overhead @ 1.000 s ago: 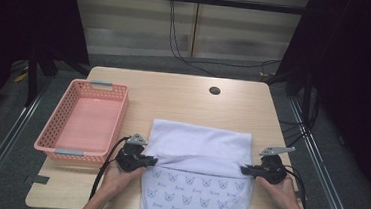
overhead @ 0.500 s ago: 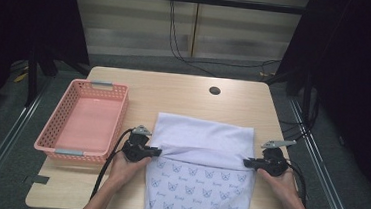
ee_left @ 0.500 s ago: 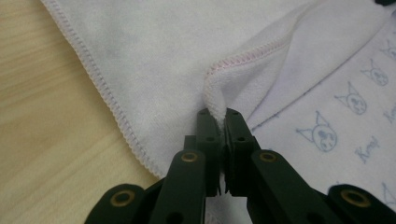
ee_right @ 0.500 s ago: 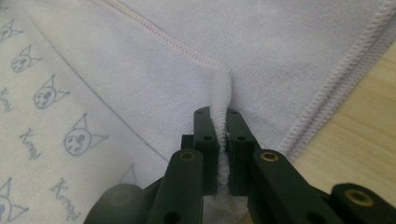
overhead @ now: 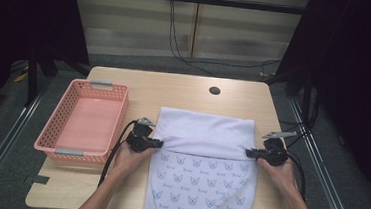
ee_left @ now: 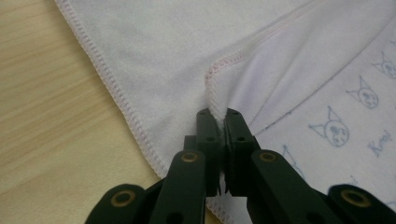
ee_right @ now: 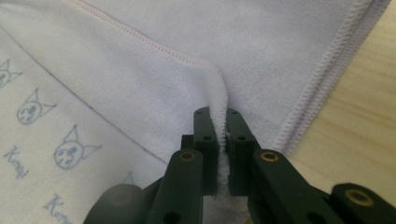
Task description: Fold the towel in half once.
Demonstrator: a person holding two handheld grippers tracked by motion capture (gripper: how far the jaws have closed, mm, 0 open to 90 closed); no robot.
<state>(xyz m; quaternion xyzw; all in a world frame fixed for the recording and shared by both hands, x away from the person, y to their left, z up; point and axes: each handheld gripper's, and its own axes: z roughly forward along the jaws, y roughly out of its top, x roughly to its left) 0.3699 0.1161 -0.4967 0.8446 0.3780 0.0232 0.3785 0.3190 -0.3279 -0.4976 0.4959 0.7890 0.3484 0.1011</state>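
Both forearms come in from the bottom of the high view and reach forward over the near half of the table (overhead: pixel 184 92), with the hands set wide apart, one at each side of the towel (overhead: pixel 206 136). The left hand (overhead: pixel 128 161) holds the left gripper (overhead: pixel 159 144) low and nearly level, pointing inward to the towel's left edge; in the left gripper view its two black jaws are pressed together on a stitched corner of the white cloth. The right hand (overhead: pixel 279 173) holds the right gripper (overhead: pixel 248 152) in the mirrored pose, pointing inward at the towel's right edge, and in the right gripper view its jaws are also closed tight on a hemmed corner of the cloth. The towel lies on the near right part of the table: its far part shows the plain white side, folded toward the person, and the near part shows small blue cat faces and hangs over the table's near edge. A pink basket (overhead: pixel 61 125) stands on the left side of the table, just beside the left gripper. The table is light wood with a dark round hole (overhead: pixel 214 91) near its far edge. Behind it are a grey floor, black cables (overhead: pixel 178 44) and dark curtains at both sides.
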